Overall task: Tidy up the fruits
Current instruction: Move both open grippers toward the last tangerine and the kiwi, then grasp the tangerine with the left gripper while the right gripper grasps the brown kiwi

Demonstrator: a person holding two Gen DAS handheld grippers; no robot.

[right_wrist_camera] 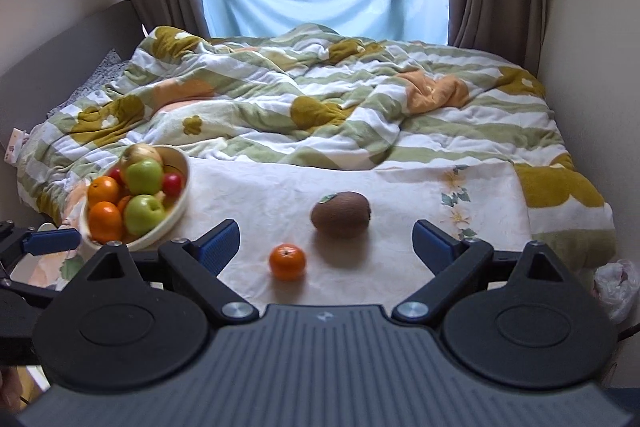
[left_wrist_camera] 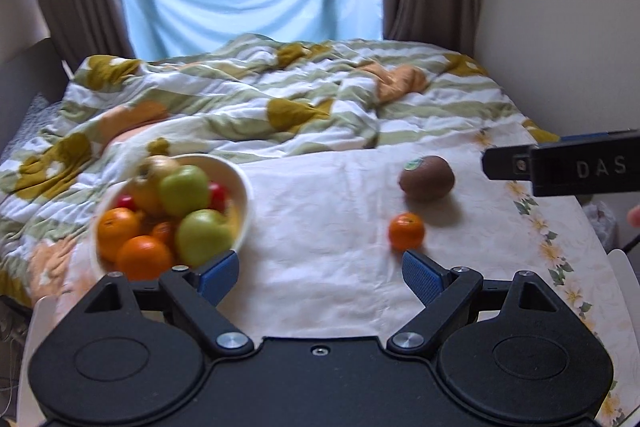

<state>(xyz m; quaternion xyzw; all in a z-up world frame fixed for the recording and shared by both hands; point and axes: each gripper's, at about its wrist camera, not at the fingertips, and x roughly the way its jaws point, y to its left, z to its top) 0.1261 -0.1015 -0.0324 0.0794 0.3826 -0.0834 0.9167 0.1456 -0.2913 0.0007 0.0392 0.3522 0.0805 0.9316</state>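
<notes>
Here the cream bowl serves as the landmark: it sits at the left end of the worktop, which is covered by a white floral cloth, and it is heaped with green apples, oranges, small red fruits and a yellowish fruit at the back. Well to the right of the bowl lies a brown kiwi with a green sticker on its top. A small tangerine rests nearer the cameras than the kiwi, just beside it but not touching, and equally far from the bowl. The left gripper hovers over the cloth just right of the bowl, its jaws spread wide and holding nothing. The right gripper hangs over the cloth with jaws likewise released, the tangerine and kiwi showing between its blue pads. Beyond the bowl lies a bed with a rumpled striped duvet.
</notes>
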